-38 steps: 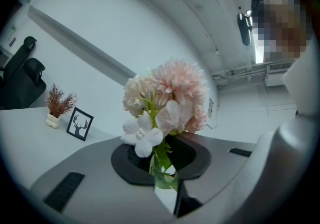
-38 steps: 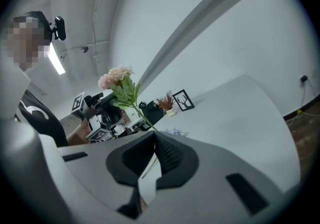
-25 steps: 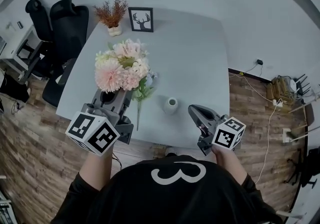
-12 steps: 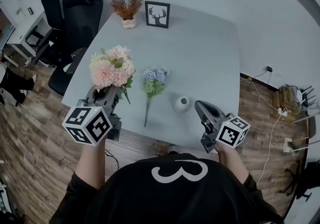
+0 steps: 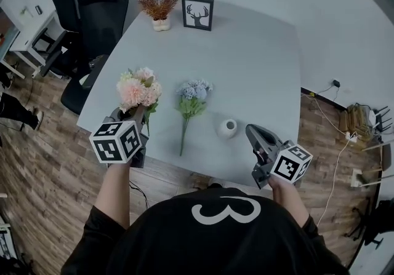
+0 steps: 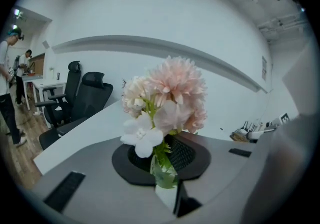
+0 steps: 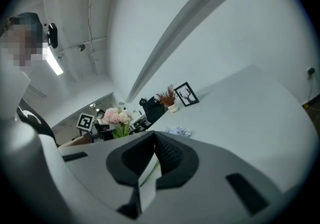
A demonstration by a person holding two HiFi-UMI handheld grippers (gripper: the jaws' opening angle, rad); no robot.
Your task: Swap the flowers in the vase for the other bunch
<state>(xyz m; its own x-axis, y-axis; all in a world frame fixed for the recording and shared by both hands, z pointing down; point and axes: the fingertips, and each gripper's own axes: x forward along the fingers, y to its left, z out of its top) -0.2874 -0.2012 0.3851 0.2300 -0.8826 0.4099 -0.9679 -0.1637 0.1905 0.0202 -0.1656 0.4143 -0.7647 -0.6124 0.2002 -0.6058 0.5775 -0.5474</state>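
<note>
My left gripper (image 5: pixel 139 117) is shut on the green stems of the pink and white bunch (image 5: pixel 138 89), held over the table's front left. In the left gripper view the blooms (image 6: pixel 172 87) stand upright above the jaws (image 6: pixel 165 168). The blue bunch (image 5: pixel 192 98) lies flat on the table (image 5: pixel 246 64), its stem pointing toward me. A small white vase (image 5: pixel 228 128) stands just right of it with nothing in it. My right gripper (image 5: pixel 253 132) hovers right of the vase, shut and with nothing in it (image 7: pixel 154 140).
A framed deer picture (image 5: pixel 197 13) and a potted dried plant (image 5: pixel 160 6) stand at the table's far edge. Black office chairs (image 5: pixel 101 15) sit off the far left corner. Cables and a power strip (image 5: pixel 354 117) lie on the wood floor to the right. A person (image 6: pixel 7 92) stands far left.
The left gripper has carried the pink bunch down and to the left, uncovering the blue bunch on the table. The right gripper has stayed beside the vase.
</note>
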